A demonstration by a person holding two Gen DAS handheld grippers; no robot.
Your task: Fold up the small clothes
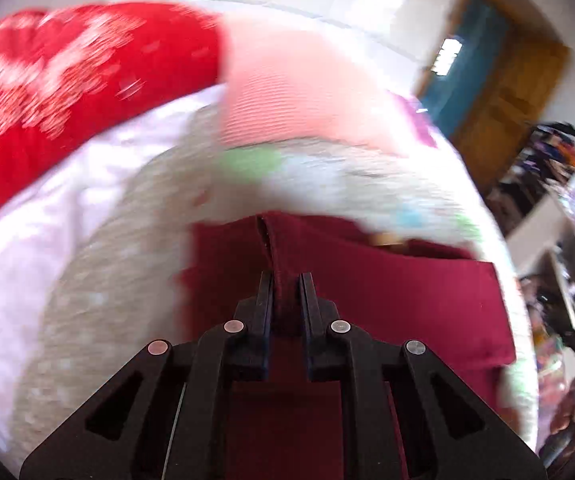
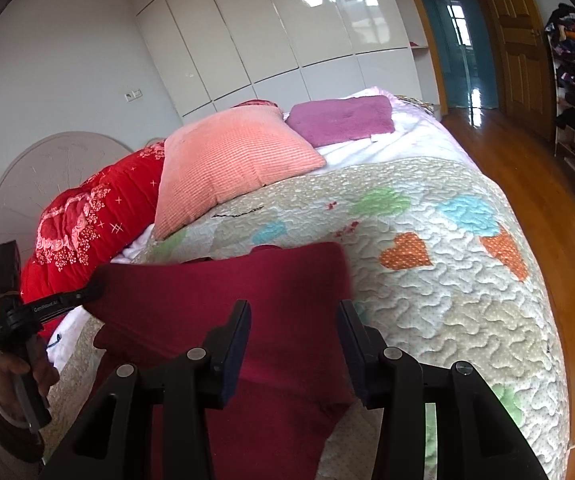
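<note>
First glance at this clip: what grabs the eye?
The dark red knit garment dominates, spread on the heart-patterned quilt at the bed's near edge. The left gripper pinches a fold of it, while the right gripper hovers open above it. Behind lie a salmon-pink ribbed pillow and a bright red floral duvet.

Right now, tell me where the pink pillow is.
In the right wrist view the pink pillow lies at the head of the bed, left of centre, between the red quilt and the purple cushion, beyond the maroon garment.
</note>
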